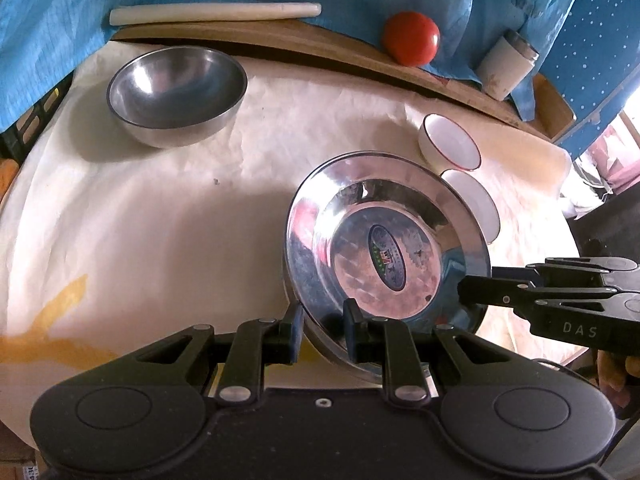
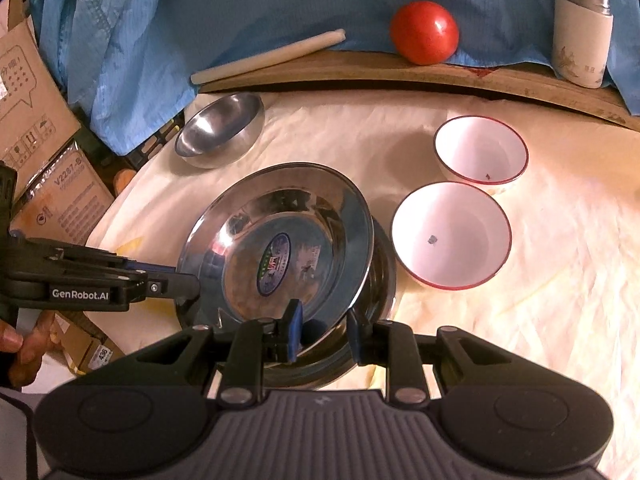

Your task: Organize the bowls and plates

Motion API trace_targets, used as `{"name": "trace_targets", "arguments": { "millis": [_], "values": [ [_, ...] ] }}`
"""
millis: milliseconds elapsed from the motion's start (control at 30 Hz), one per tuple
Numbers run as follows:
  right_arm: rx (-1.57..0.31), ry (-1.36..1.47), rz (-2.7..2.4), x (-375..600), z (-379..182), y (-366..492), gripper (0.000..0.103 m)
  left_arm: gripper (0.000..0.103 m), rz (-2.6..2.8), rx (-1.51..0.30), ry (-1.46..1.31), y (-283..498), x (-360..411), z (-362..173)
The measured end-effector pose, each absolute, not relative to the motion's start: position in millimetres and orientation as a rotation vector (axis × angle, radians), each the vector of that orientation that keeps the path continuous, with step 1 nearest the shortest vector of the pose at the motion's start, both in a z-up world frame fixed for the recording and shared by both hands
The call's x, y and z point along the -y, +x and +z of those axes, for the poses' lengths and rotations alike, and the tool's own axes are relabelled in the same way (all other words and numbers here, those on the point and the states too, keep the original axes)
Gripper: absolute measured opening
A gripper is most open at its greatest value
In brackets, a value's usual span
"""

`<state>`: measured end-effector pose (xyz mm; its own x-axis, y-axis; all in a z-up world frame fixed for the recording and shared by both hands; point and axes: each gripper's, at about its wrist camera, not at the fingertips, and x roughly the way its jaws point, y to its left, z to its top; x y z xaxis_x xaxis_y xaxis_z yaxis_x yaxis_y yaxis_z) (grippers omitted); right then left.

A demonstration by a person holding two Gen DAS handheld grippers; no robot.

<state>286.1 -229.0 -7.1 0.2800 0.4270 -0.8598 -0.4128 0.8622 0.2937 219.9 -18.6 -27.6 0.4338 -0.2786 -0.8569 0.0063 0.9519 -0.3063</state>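
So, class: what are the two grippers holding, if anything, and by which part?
Both hold the shiny round steel plate by its rim: left gripper and right gripper at different places on its edge, lifting it tilted.

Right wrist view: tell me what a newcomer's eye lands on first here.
The shiny steel plate in the middle, tilted and pinched at its rim by both the right gripper and the left gripper, with another steel dish under it. Then the red tomato on the wooden ledge at the back, against the blue cloth. To the right of the plate sit two white red-rimmed bowls, both empty.
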Motion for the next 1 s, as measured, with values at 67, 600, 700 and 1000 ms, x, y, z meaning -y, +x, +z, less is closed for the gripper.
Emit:
{"name": "trace_targets", "arguments": {
  "millis": [67, 600, 700, 1000],
  "values": [
    [-1.163, 0.011, 0.561, 228.8, -7.2, 286.2, 0.027, 0.023, -0.184, -1.119, -0.269, 220.3, 19.3, -27.9],
    [-1.234, 0.008, 0.562, 228.7, -12.9, 291.3, 0.029, 0.024, -0.192, -1.183, -0.238, 230.0, 25.6, -32.0],
    [-1.249, 0.011, 0.563, 228.9, -15.0, 292.8, 0.029, 0.024, -0.190, -1.197, -0.235, 231.4, 27.2, -33.4],
    [-1.252, -0.007, 0.571, 226.9, -15.4, 294.6, 0.030, 0.022, -0.186, -1.206, -0.217, 232.8, 28.3, -34.0]
  ]
}}
